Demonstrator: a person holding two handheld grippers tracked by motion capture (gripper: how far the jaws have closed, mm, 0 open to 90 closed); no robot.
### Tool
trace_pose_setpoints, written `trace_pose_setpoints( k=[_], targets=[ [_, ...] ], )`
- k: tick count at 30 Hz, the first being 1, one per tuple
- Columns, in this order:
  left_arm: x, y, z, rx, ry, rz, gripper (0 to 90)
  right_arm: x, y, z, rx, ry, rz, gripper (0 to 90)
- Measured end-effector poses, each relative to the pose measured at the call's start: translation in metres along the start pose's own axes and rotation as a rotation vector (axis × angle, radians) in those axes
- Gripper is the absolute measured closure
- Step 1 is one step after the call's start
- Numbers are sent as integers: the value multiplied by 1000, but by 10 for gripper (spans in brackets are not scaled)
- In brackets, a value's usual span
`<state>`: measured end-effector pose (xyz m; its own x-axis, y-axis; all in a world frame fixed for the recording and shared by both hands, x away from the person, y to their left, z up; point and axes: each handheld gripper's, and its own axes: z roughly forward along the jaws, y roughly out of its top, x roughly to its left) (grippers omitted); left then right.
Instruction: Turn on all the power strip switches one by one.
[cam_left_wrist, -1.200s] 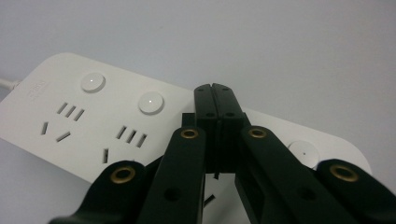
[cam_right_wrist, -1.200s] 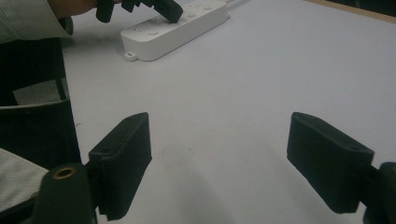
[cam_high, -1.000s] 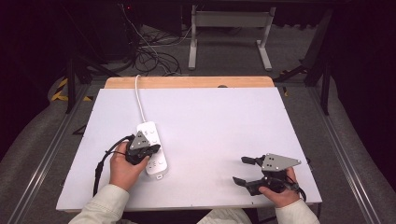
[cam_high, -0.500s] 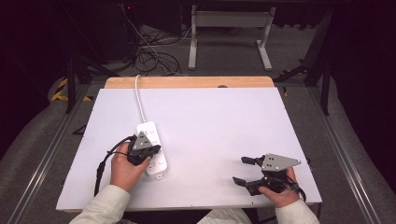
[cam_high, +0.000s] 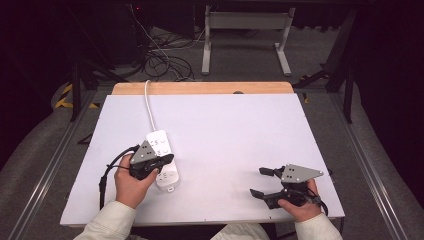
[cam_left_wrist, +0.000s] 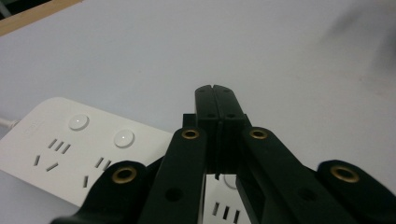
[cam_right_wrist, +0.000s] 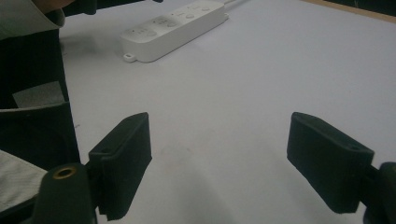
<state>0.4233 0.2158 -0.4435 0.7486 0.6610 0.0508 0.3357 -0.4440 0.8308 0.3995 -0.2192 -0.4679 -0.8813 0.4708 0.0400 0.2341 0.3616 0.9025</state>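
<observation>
Nothing moved since earlier frames. Left claw closed, empty, over power strip; could press switch. Right claw open above desk.

Your power strip is white with grey socket slots and white round buttons, white cord too. Table top is plain pale lavender-white, tan wood strip along its far edge. Both your grippers, left gripper and right gripper, are black with brass rivets, each with a grey plate on top. Your sleeves are cream. Floor is grey, with a yellow-black striped mark at left.
</observation>
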Motion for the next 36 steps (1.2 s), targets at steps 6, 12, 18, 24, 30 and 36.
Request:
trace_pose_setpoints(
  k=[6,12,18,24,30,36],
  targets=[
    [-3,-2,-3,5,-21,2,899,0,0,1,3,1,-2,223],
    [-8,-6,0,55,-43,39,899,1,0,0,4,2,-7,223],
    [-9,-11,5,101,-55,36,899,1,0,0,4,3,-8,223],
    [-9,-13,8,133,-68,37,899,1,0,0,3,5,-9,223],
    [-11,-14,9,151,-74,41,899,1,0,0,4,5,-9,223],
    [-10,-16,11,155,-71,35,899,1,0,1,4,7,-8,223]
  ],
)
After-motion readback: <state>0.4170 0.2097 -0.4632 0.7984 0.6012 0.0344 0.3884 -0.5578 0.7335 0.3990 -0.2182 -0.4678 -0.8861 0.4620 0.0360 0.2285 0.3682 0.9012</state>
